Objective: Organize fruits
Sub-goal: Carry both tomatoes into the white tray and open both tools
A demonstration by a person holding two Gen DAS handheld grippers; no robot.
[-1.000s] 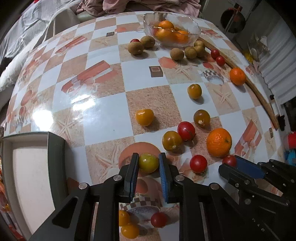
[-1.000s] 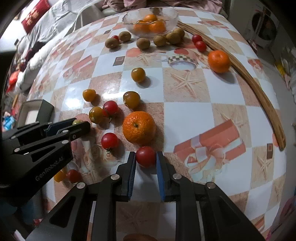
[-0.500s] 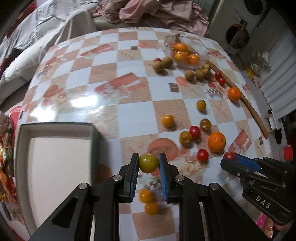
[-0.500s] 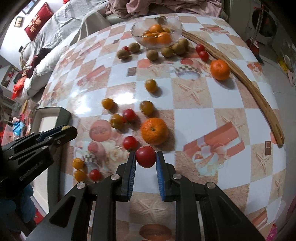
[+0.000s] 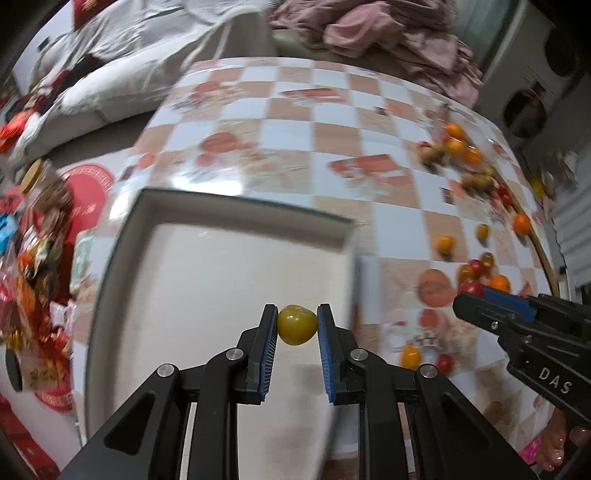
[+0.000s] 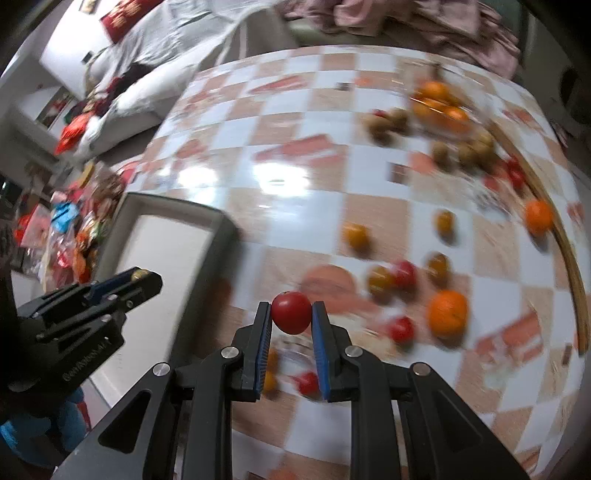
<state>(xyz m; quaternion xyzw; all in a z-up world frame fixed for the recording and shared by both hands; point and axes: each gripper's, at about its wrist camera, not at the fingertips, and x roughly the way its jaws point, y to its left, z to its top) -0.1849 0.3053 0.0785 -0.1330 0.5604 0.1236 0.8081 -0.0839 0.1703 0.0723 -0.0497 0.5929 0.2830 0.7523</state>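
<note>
Now lifted off the table (image 6: 295, 155), left gripper (image 5: 297, 325) grips a yellow tomato (image 5: 296, 325) above the tray (image 5: 236, 206), right gripper (image 6: 291, 313) a red tomato (image 6: 291, 312).

Table (image 6: 280, 173): glossy checked covering, smooth like oilcloth, bright glare patches. Tray (image 5: 236, 210): matt, dark rim, pale flat floor. Left gripper (image 5: 297, 325) and right gripper (image 6: 291, 314): matt black plastic, silver metal screws, ribbed blue pads. Yellow-green tomato (image 5: 296, 325): smooth, shiny skin. Red tomato (image 6: 291, 312): smooth, slight sheen. Orange (image 6: 447, 314): duller peel. Table edge strip (image 6: 576, 280): looks like wood. Pink cloth (image 5: 388, 33): soft, crumpled. Wrappers (image 5: 40, 236): shiny, crinkled.
</note>
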